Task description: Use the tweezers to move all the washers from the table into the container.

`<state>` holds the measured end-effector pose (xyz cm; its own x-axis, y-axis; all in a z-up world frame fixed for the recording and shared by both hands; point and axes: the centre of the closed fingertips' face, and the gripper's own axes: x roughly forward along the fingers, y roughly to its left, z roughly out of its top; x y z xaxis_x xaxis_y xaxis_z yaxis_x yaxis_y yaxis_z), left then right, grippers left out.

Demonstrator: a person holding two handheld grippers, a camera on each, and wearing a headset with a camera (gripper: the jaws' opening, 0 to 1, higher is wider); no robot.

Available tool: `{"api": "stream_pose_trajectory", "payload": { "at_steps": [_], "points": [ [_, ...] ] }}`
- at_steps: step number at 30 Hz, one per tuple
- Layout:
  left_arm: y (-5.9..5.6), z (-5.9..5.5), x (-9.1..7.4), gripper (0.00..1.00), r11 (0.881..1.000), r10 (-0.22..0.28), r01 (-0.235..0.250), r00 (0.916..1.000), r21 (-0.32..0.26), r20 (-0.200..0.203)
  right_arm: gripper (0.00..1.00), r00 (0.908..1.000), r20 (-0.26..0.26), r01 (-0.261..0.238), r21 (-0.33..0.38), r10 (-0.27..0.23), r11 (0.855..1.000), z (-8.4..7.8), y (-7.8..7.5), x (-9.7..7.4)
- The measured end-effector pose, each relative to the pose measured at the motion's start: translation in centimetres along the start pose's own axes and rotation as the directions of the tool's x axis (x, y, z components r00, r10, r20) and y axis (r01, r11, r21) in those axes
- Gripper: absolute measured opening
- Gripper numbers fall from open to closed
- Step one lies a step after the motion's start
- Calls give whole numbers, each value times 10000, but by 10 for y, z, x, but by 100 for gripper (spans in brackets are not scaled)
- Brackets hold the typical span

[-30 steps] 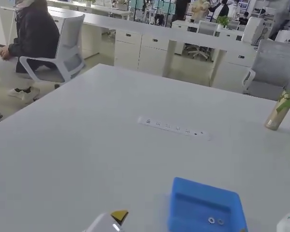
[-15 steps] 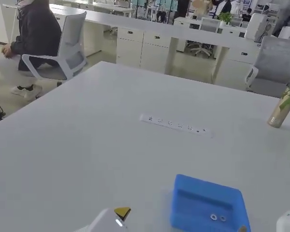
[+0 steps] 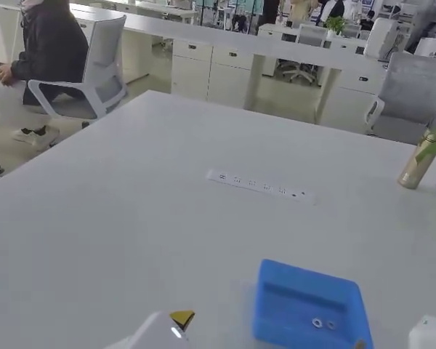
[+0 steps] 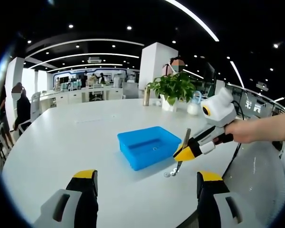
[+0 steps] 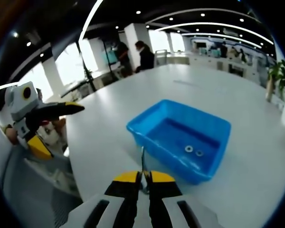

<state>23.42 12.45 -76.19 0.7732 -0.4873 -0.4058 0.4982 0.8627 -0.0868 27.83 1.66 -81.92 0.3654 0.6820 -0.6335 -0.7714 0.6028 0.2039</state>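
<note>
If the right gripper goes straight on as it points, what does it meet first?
Probably the near wall of the blue container, past the tweezers; the table may come first, depth unclear.

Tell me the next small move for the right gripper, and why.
Probably ease the tweezers tips down and pinch one of the loose washers beside the blue container. The right gripper is shut on the tweezers, their tips are just above them, and two washers already lie inside.
</note>
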Motion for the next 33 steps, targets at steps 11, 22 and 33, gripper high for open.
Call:
{"api": "stream_pose_trajectory", "payload": {
  "at_steps": [11,22,33],
  "points": [
    [-1,0,0,87,10000,-22,22,10000,17,10,4,9999,-101,60,-866,-69,9962,1,11,1],
    [0,0,-1,87,10000,-8,7,10000,38,18,3,9990,38,436,-602,-435,9972,-3,-3,2],
    [1,0,-2,87,10000,65,-65,10000,8,45,3,9940,454,974,499,-997,9940,0,-2,-4]
  ]
}}
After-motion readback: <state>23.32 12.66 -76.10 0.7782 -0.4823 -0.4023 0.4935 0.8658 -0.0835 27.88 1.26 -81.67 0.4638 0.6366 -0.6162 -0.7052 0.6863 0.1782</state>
